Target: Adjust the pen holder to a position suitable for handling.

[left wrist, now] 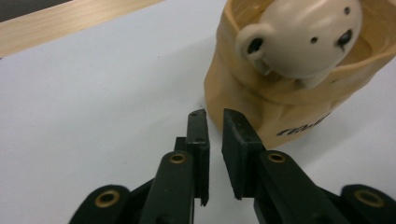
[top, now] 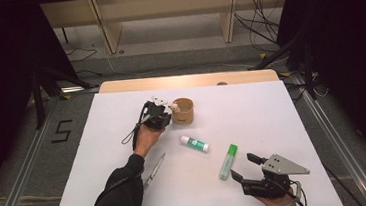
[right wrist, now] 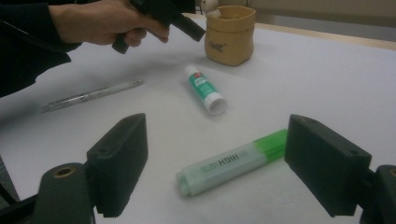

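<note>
A tan pouch (top: 182,111) stands at the back middle of the white table (top: 283,119), with a cream bear toy (top: 174,105) in its mouth. My left gripper (top: 169,116) sits just left of the pouch. In the left gripper view its jaws (left wrist: 215,116) stand a narrow gap apart with nothing between them, the tips close to the pouch (left wrist: 243,102) below the bear (left wrist: 303,37). My right gripper (top: 242,164) rests near the front right edge, open wide (right wrist: 217,123). The green highlighter (right wrist: 229,163) lies just beyond its jaws.
A green-and-white glue stick (top: 194,143) lies mid-table and the highlighter (top: 228,161) to its front right. A clear pen (top: 155,170) lies beside the left forearm (top: 123,188). A wooden strip (top: 189,80) borders the far edge.
</note>
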`<state>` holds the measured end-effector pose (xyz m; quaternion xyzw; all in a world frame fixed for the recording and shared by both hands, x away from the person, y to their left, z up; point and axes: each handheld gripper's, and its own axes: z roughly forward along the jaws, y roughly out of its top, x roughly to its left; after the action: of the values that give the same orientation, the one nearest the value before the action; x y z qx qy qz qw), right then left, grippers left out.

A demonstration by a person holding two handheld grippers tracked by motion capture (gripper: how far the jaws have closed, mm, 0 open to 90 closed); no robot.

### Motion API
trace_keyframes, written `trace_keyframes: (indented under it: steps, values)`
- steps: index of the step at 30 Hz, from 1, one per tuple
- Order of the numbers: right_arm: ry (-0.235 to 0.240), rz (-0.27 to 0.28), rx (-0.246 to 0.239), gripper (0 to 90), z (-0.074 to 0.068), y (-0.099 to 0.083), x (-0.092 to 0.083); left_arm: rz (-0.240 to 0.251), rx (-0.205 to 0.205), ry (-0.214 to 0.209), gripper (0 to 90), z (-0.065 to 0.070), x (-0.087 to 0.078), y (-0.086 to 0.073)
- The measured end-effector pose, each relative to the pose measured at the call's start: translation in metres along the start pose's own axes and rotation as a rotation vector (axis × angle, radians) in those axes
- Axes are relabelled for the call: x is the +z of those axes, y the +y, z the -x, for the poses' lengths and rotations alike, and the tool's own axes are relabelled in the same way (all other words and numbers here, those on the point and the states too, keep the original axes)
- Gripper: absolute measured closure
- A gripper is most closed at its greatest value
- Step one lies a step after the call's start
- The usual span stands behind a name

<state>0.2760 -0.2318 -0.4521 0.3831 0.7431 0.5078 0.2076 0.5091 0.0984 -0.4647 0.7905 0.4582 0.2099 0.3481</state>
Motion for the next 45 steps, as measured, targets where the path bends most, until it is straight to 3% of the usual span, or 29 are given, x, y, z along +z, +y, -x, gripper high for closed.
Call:
trace_keyframes:
  steps: [4,6,8,16,28,45]
  values:
    - [0.002,0.001,-0.003,22.5,-0.001,0.0,0.0,-0.014,-0.014,-0.02,63.0,-0.007,-0.012,-0.005]
    - [0.0,0.0,-0.002,22.5,-0.001,0.0,0.0,-0.037,-0.002,-0.026,57.4,-0.009,-0.018,-0.008]
    - [0.0,-0.002,0.002,22.5,0.0,0.0,0.0,-0.06,-0.02,-0.046,49.0,-0.011,-0.023,-0.011]
    - [-0.002,-0.002,0.003,22.5,0.0,0.0,0.0,-0.099,-0.025,-0.101,27.9,-0.01,-0.046,-0.019]
    - [-0.001,0.0,0.007,22.5,-0.001,0.0,0.0,-0.102,-0.02,-0.144,20.3,-0.003,-0.073,-0.032]
    - [0.004,0.003,0.001,22.5,-0.001,-0.001,-0.001,-0.141,-0.005,-0.143,15.5,0.002,-0.098,-0.052]
